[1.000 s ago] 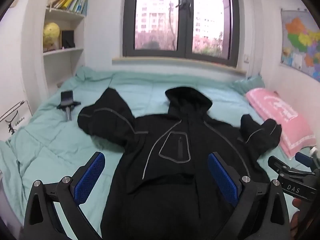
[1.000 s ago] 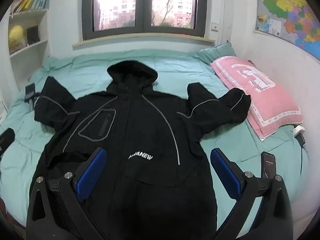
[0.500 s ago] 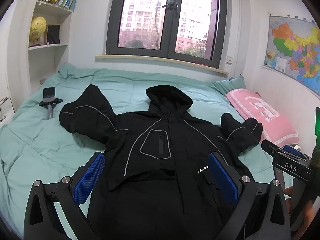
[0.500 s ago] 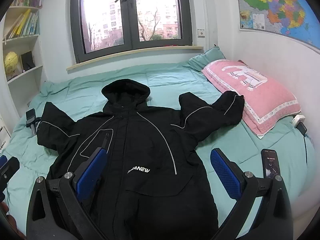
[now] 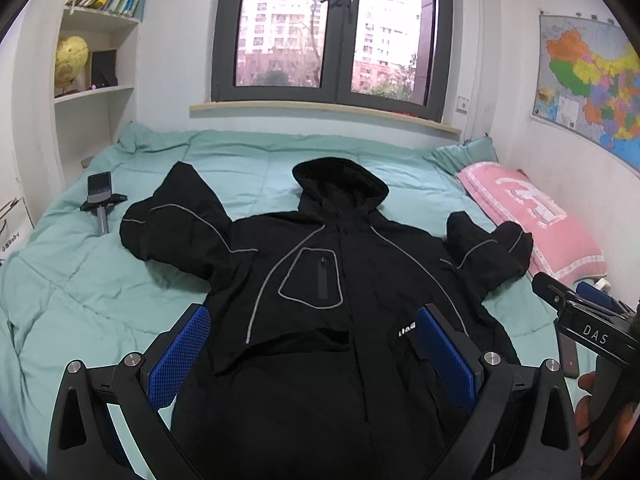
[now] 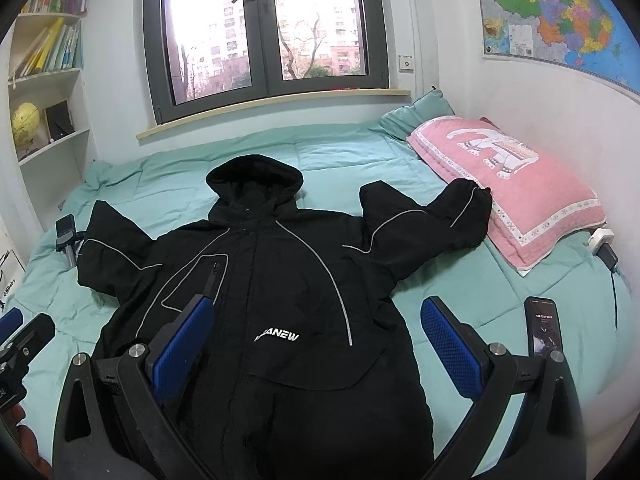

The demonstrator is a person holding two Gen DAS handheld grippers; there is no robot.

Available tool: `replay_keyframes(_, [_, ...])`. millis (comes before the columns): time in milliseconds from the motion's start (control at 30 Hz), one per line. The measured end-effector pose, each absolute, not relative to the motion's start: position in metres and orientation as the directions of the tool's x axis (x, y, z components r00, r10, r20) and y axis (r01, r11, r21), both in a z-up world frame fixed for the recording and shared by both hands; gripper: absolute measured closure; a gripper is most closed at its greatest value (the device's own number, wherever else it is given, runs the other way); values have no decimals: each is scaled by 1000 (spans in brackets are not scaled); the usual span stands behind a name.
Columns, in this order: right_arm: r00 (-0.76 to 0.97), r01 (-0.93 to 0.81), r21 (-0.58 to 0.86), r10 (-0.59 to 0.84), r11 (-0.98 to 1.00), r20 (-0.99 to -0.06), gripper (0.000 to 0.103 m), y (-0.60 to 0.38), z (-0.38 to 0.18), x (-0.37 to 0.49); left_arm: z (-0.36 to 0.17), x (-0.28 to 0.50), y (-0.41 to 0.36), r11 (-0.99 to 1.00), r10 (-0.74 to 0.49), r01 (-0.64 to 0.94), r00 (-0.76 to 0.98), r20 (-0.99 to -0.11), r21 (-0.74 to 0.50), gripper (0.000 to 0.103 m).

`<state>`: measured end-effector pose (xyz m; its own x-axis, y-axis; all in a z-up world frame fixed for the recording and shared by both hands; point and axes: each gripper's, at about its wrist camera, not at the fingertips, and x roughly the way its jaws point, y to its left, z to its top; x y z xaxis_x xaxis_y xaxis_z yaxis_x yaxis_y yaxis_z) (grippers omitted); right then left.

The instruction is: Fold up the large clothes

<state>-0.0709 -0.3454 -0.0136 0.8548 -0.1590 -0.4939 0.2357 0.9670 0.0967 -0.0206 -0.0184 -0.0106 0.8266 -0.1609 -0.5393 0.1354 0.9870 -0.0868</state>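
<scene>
A black hooded jacket is seen spread front-up on the green bed, its hood toward the window at 12 o'clock and both sleeves bent outward at the sides. The left gripper is held above the lower part of the jacket, its blue-padded fingers spread wide with nothing between them. The right gripper is likewise held over the jacket's hem, its fingers spread apart and empty. A pink pillow is found at 2 o'clock, just beside the right sleeve cuff. A phone lies on the bed at 4 o'clock in the right wrist view. A phone on a small stand is placed at 10 o'clock near the left sleeve.
</scene>
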Motion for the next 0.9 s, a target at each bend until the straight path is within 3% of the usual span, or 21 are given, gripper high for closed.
replay_keyframes(900, [841,209,154,-97,966,-532,0,-373,-47,-61,-15,-9,-65,980,-195,189,801,-566,-69,1])
